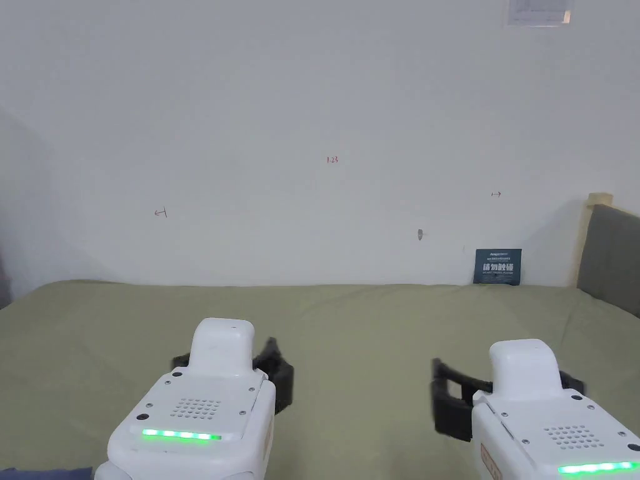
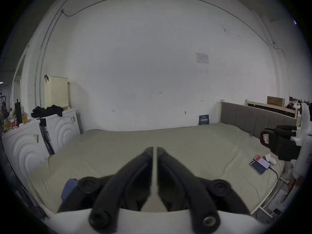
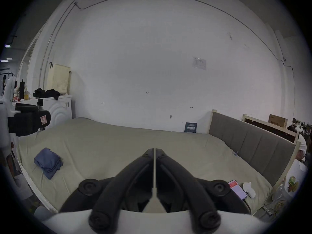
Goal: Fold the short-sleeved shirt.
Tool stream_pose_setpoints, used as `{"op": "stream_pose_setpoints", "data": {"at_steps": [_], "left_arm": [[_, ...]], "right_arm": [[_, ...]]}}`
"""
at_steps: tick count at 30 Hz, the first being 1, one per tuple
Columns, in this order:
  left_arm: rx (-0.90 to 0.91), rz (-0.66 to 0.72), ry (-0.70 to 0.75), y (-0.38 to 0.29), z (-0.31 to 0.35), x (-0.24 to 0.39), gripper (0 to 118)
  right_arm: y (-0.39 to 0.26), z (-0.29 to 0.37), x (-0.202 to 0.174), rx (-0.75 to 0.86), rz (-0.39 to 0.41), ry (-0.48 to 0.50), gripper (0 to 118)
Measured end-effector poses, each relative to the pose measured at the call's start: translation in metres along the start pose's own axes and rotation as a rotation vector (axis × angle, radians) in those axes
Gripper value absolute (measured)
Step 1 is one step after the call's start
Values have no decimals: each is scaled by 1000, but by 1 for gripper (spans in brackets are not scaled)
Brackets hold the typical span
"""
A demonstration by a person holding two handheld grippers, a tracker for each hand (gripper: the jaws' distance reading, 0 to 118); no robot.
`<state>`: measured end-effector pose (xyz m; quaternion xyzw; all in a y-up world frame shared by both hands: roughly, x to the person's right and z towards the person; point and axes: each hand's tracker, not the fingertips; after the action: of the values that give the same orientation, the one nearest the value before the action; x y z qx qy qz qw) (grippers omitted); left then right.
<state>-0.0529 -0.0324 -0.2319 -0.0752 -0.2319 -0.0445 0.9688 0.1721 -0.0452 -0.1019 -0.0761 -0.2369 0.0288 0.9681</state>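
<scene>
Grippers closed; blue shirt point(image 3: 48, 162) lies folded, rumpled.

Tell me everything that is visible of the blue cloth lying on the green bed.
The blue cloth is a soft, slate-blue garment of thin fabric, lying bunched in a loose, wrinkled heap, not spread flat. It rests on the olive-green bed sheet near the bed's left front corner, close to the edge. Nothing but the sheet touches it; both grippers are away from it. In the left gripper view a part of it shows beside that gripper's base. Sleeves or a collar cannot be made out.
</scene>
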Motion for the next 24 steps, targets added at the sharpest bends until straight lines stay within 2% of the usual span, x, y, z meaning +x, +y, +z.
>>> {"op": "stream_pose_setpoints", "data": {"at_steps": [2,4,10,15,17,20,22,24], "left_arm": [[-27,0,23,-2,-3,-3,118],[1,-6,32,-2,1,-8,118],[-45,12,76,3,-3,-13,118],[-97,135,-65,6,-2,-24,118],[-163,103,-87,10,0,-22,118],[-154,-42,61,15,3,-6,118],[-136,-117,62,17,5,2,118],[-117,-87,38,18,6,1,118]], "right_arm": [[2,0,0,42,-31,-11,118],[9,0,-1,21,-4,-15,118],[7,2,2,32,-17,-12,118],[11,3,8,27,-15,0,118],[12,3,10,22,-7,4,118],[11,4,14,19,9,-5,118],[10,6,15,20,1,-7,118],[12,6,19,24,-13,-10,118]]}}
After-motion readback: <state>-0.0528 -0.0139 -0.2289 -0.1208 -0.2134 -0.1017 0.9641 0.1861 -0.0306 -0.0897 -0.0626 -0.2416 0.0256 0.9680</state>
